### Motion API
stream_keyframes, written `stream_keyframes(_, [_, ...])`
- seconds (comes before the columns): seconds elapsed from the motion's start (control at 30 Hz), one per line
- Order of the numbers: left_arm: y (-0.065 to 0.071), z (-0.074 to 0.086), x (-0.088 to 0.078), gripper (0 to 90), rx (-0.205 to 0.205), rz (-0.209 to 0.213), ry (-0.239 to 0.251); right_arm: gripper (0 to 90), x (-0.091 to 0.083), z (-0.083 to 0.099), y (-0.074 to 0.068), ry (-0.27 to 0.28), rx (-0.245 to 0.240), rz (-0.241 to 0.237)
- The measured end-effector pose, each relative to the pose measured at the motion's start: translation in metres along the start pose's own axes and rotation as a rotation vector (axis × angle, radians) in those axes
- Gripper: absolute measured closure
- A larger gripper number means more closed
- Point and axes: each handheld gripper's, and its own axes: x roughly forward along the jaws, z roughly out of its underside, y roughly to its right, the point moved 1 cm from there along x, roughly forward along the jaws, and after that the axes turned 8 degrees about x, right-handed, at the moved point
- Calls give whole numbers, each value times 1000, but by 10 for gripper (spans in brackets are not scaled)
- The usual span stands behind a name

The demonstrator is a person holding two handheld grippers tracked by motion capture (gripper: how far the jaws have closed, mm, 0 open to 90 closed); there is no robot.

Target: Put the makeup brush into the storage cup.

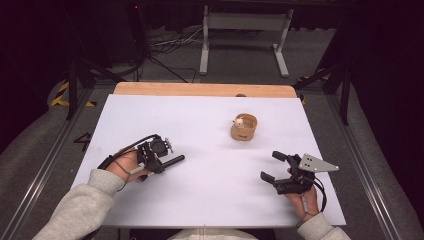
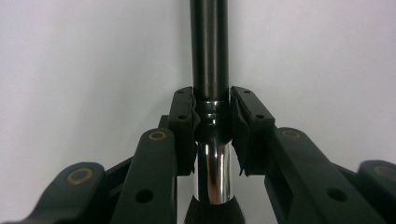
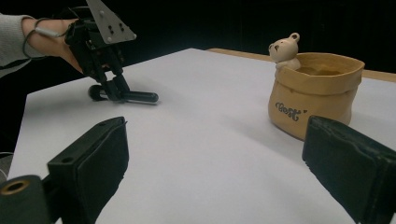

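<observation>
One black rod-shaped tool (image 2: 209, 51) with a chrome collar lies on the table (image 1: 210, 200) near its left edge, long axis pointing toward the right edge. The left gripper (image 1: 159, 155) pinches it at the collar, jaws pressed against both sides. One tan bear pot (image 1: 244, 127) stands toward the far right. The right gripper (image 1: 275, 165), jaws spread and empty, is the nearer to the pot.

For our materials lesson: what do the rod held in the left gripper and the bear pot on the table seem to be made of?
Rod: probably metal; its black shaft looks matt and a collar shines like chrome, mirroring its surroundings. The left gripper is shut on it.
Bear pot: likely glazed ceramic, tan with a soft sheen, moulded like a sack with printed lettering.
</observation>
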Motion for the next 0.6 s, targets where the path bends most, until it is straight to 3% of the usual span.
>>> stream_keyframes(0.17, [3, -4, -8, 717, 18, -16, 17, 77, 0, 0, -1, -1, -4, 0])
stream_keyframes(0.23, [6, -7, -15, 718, 39, -31, 50, 80, 0, 0, -1, -3, -5, -4])
stream_keyframes(0.6, [15, -18, -38, 720, 93, -12, 138, 82, 3, -1, -4, -10, -25, -12])
